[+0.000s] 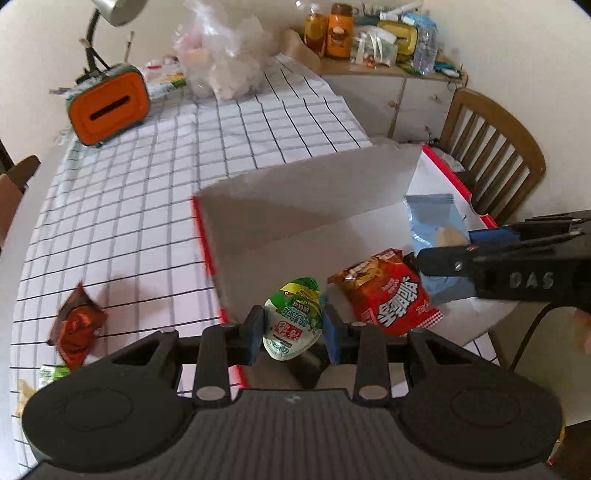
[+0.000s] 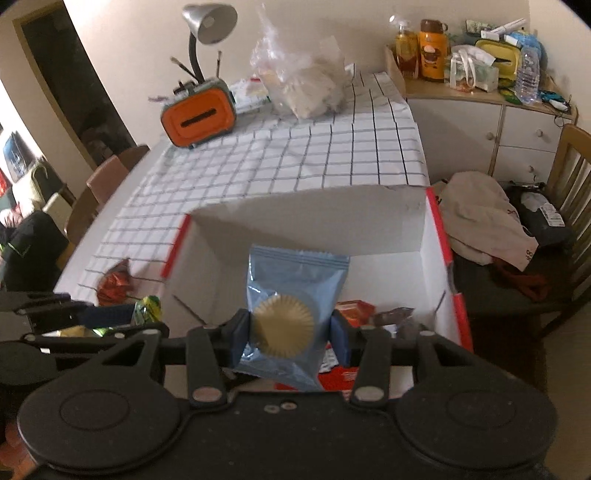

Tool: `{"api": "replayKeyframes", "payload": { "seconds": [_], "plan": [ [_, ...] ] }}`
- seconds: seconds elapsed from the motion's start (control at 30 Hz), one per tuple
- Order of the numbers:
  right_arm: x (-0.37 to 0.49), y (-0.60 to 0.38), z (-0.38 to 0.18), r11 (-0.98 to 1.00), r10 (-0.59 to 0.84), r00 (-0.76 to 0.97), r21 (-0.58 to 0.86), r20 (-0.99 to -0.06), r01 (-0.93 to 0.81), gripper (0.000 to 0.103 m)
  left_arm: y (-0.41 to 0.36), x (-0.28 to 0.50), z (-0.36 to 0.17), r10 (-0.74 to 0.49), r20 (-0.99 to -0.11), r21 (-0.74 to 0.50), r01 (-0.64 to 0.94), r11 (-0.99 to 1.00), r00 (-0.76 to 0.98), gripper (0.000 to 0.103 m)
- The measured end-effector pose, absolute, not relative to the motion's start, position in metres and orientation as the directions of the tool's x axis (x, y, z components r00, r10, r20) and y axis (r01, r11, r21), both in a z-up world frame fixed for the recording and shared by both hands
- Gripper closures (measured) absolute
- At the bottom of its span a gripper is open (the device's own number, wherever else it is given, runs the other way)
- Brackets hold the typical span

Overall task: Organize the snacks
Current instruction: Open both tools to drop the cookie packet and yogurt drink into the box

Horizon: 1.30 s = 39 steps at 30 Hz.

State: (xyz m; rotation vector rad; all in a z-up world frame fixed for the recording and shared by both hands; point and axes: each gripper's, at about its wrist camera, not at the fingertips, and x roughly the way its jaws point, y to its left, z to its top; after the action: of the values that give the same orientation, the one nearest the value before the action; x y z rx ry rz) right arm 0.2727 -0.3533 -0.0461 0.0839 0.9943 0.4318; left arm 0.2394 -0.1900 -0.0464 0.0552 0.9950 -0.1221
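Note:
My left gripper (image 1: 293,328) is shut on a green and white jelly cup (image 1: 293,317), held over the near left edge of the white box with red rims (image 1: 280,206). My right gripper (image 2: 290,330) is shut on a light blue cookie packet (image 2: 291,295), held over the box's near side; the packet also shows in the left wrist view (image 1: 436,218). A red noodle packet (image 1: 391,291) lies inside the box. A red-orange snack packet (image 1: 75,326) lies on the checked tablecloth (image 1: 147,192) left of the box.
An orange tissue box (image 1: 109,103), a desk lamp (image 2: 210,26) and a clear plastic bag (image 1: 221,55) stand at the table's far end. A sideboard (image 2: 491,122) with bottles is at the back right. A wooden chair (image 1: 491,155) with clothes (image 2: 480,218) stands right of the box.

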Motion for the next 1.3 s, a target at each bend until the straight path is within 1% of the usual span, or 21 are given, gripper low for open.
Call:
{"api": "replayKeyframes", "payload": {
  "seconds": [0.27, 0.47, 0.63, 0.8, 0.93, 1.03, 1.1, 1.3],
  "plan": [
    [0.294, -0.345, -0.079, 0.899, 0.334, 0.390, 0.166, -0.858, -0.406, 0.058, -0.213, 0.273, -0.076, -0.028, -0.891, 0.026, 0.111, 0.993, 0.453, 0.070],
    [0.303, -0.332, -0.098, 0.882, 0.303, 0.355, 0.120, -0.884, -0.455, 0.058, -0.221, 0.290, -0.091, 0.045, -0.918, 0.093, 0.104, 0.990, 0.394, 0.069],
    [0.303, -0.326, -0.107, 0.862, 0.281, 0.334, 0.084, -0.900, -0.501, 0.058, -0.223, 0.300, -0.095, 0.077, -0.935, 0.117, 0.097, 0.988, 0.346, 0.069],
    [0.304, -0.323, -0.112, 0.849, 0.278, 0.307, 0.083, -0.910, -0.522, 0.058, -0.227, 0.305, -0.100, 0.097, -0.947, 0.138, 0.115, 0.984, 0.305, 0.069],
    [0.304, -0.325, -0.112, 0.844, 0.283, 0.301, 0.088, -0.911, -0.529, 0.058, -0.227, 0.305, -0.101, 0.105, -0.945, 0.147, 0.115, 0.983, 0.310, 0.069],
    [0.304, -0.329, -0.110, 0.846, 0.296, 0.296, 0.106, -0.908, -0.522, 0.058, -0.226, 0.302, -0.099, 0.104, -0.939, 0.148, 0.113, 0.982, 0.329, 0.065],
    [0.303, -0.332, -0.108, 0.848, 0.311, 0.297, 0.122, -0.903, -0.516, 0.058, -0.225, 0.300, -0.097, 0.095, -0.936, 0.137, 0.105, 0.985, 0.338, 0.060],
    [0.294, -0.346, -0.091, 0.844, 0.362, 0.315, 0.164, -0.877, -0.511, 0.056, -0.217, 0.286, -0.081, 0.054, -0.918, 0.095, 0.085, 0.992, 0.394, 0.054]
  ]
}}
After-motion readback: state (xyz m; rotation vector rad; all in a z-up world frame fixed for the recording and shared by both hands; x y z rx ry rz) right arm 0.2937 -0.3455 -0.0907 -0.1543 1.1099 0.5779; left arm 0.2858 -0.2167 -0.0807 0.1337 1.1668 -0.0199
